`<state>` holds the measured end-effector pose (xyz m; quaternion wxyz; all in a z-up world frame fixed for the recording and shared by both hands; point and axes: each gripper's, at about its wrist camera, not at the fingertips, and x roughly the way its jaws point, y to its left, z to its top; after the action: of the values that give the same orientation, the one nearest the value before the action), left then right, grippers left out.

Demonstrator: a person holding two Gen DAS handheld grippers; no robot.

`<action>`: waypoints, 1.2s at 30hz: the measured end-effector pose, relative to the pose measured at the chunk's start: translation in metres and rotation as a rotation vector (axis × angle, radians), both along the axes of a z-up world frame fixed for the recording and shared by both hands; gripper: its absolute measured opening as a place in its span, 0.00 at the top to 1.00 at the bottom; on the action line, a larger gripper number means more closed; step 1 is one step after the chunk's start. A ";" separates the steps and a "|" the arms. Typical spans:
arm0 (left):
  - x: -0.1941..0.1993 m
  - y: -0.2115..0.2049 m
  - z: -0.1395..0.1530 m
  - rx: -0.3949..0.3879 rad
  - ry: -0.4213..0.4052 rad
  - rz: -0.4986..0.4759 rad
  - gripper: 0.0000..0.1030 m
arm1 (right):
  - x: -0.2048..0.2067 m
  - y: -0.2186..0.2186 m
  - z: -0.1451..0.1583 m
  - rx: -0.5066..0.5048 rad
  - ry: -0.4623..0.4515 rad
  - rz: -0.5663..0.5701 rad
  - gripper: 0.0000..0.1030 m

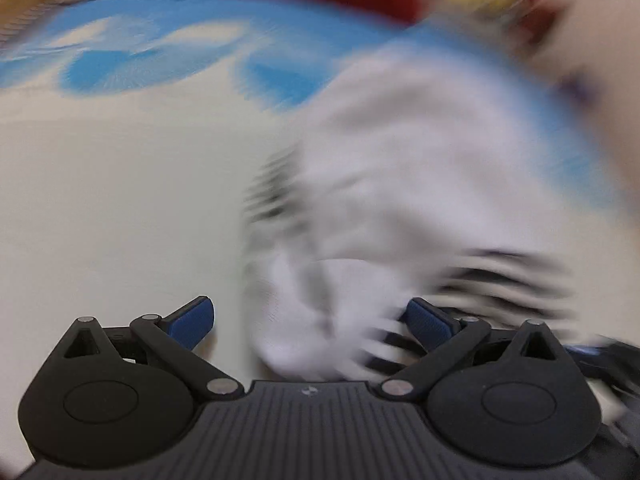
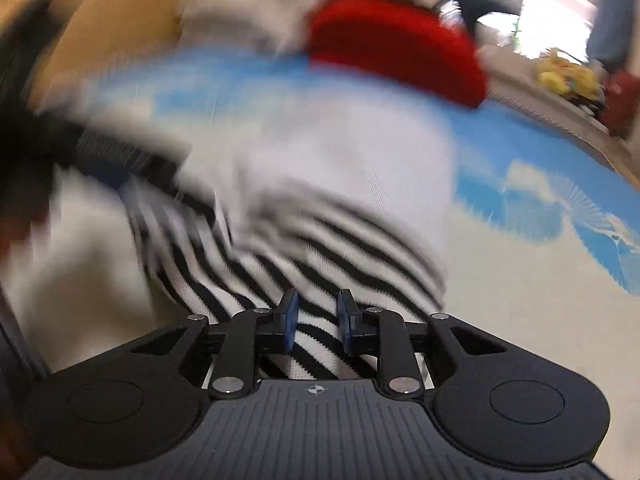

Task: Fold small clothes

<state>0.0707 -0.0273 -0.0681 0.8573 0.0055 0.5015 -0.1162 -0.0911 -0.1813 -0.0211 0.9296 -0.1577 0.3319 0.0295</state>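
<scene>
Striped garment (image 2: 304,264), hem between near-closed right hand-held gripper (image 2: 316,320) for folding; left hand-held gripper (image 1: 308,320) apart at 9 o'clock.

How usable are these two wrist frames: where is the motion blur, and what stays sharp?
Left wrist view: the white garment and blue-patterned mat are heavily smeared; only the left gripper, wide open, is crisp. Right wrist view: the background and red cloth are blurred, the stripes near the right gripper are readable, and the bright window is blown out.
</scene>
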 end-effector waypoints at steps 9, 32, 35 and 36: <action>-0.004 0.052 -0.007 -0.130 0.053 0.137 0.00 | -0.002 -0.011 0.062 0.130 -0.032 0.097 0.73; 0.006 0.070 -0.001 -0.207 0.092 0.150 0.00 | 0.263 -0.139 0.074 0.479 0.157 -0.221 0.47; -0.004 0.072 0.001 -0.366 0.129 0.100 0.00 | 0.246 -0.166 0.080 0.492 0.152 -0.206 0.13; -0.008 0.068 0.001 -0.399 0.142 0.079 0.00 | 0.242 -0.174 0.079 0.489 0.172 -0.192 0.13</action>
<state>0.0631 0.0402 -0.0674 0.8079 -0.1923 0.5274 -0.1797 0.1506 -0.3551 0.0579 0.9069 0.1065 0.4062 0.0336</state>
